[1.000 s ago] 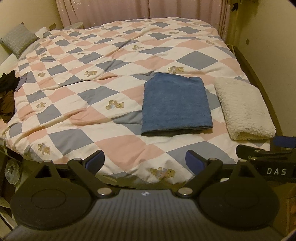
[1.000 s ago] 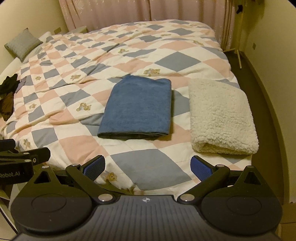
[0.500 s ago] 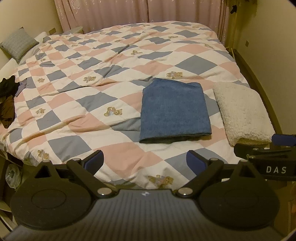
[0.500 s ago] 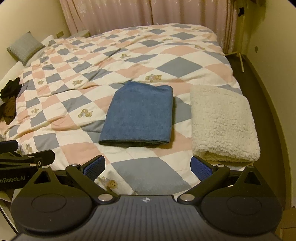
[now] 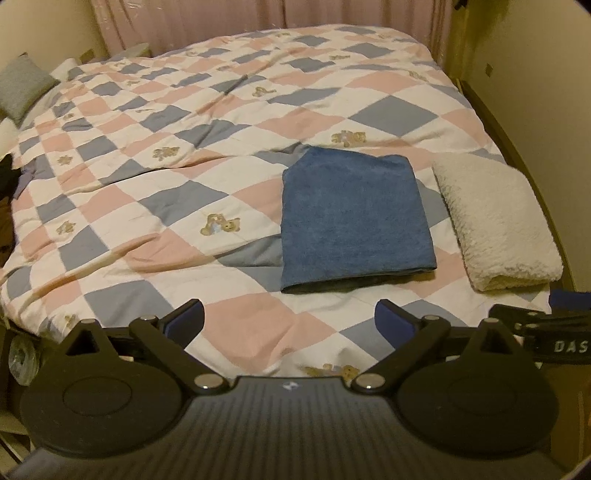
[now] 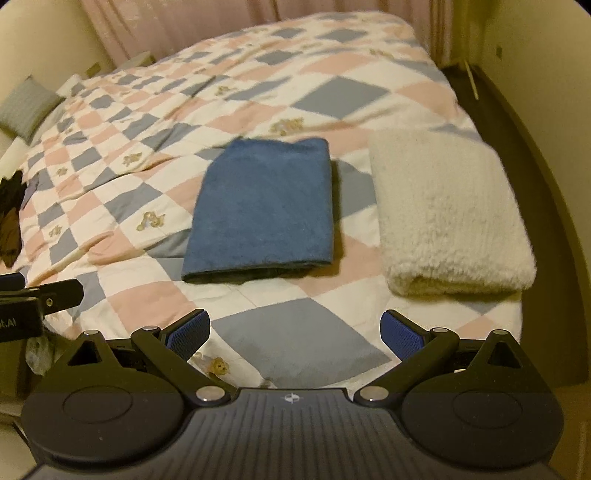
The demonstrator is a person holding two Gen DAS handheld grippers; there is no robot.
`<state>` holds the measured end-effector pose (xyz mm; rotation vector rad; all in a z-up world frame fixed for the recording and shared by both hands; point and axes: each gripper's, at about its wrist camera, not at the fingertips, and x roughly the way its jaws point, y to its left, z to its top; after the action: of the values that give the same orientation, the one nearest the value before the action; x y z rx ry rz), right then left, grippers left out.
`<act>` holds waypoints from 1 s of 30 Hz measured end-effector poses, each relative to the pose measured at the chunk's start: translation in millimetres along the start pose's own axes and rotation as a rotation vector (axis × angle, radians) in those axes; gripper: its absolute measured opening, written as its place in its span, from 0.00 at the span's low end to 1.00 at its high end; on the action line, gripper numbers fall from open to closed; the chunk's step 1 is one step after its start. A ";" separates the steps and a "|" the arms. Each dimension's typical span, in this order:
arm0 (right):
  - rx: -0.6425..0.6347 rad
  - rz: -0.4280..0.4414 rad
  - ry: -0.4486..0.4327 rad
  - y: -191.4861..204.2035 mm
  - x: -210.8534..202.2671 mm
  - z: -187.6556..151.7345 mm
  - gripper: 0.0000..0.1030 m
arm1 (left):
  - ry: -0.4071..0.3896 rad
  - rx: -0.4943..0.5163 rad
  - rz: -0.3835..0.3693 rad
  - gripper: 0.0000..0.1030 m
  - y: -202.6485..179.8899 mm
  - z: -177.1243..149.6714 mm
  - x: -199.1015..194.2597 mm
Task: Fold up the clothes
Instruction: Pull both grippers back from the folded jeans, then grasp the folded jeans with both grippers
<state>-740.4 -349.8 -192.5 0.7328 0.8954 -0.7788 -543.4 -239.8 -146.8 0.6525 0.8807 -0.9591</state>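
A folded blue towel (image 5: 354, 218) (image 6: 264, 206) lies flat on the checked quilt (image 5: 177, 206) (image 6: 295, 332) near the bed's front edge. To its right rests a folded cream fleece item (image 5: 495, 225) (image 6: 447, 218). My left gripper (image 5: 289, 322) hovers open over the bed's front edge, short of the towel, with nothing between its fingers. My right gripper (image 6: 295, 330) is open and empty too, in front of the gap between the towel and the fleece. Each gripper shows at the edge of the other's view.
Dark clothes (image 6: 11, 206) lie in a heap at the bed's left edge. A grey cushion (image 5: 20, 88) sits at the far left by the wall. Pink curtains (image 5: 258, 14) hang behind the bed. A wall and dark floor strip (image 6: 546, 184) run along the right.
Both views have shifted slightly, so the towel and fleece sit a little higher in frame than before. Neither item has moved on the quilt, and both grippers stay open.
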 end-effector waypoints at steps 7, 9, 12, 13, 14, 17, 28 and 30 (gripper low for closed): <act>0.190 0.085 0.065 -27.2 44.4 10.1 0.98 | 0.086 -0.009 -0.122 0.95 28.7 30.6 66.3; 0.247 0.113 0.077 -33.8 59.2 18.5 0.98 | 0.104 -0.025 -0.173 0.95 38.4 43.0 86.4; 0.303 0.155 0.074 -40.5 85.1 37.2 0.98 | 0.143 -0.053 -0.246 0.95 53.3 65.3 128.1; 0.313 0.172 0.072 -42.7 94.7 45.1 0.98 | 0.158 -0.063 -0.267 0.94 57.5 72.7 143.1; 0.323 0.190 0.070 -45.0 104.3 52.9 0.98 | 0.167 -0.068 -0.287 0.94 61.0 79.6 158.3; 0.315 0.217 0.072 -51.2 134.4 79.2 0.98 | 0.198 -0.082 -0.335 0.94 70.9 98.4 203.3; 0.195 0.237 0.158 -75.2 230.3 151.5 0.98 | 0.294 -0.163 -0.501 0.94 88.4 122.9 327.5; 0.158 0.252 0.186 -75.6 246.1 159.7 0.98 | 0.304 -0.163 -0.528 0.94 87.7 123.8 339.0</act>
<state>-641.6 -585.4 -355.3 1.0489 0.8928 -0.5676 -324.0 -440.6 -369.3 0.4353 1.4304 -1.2576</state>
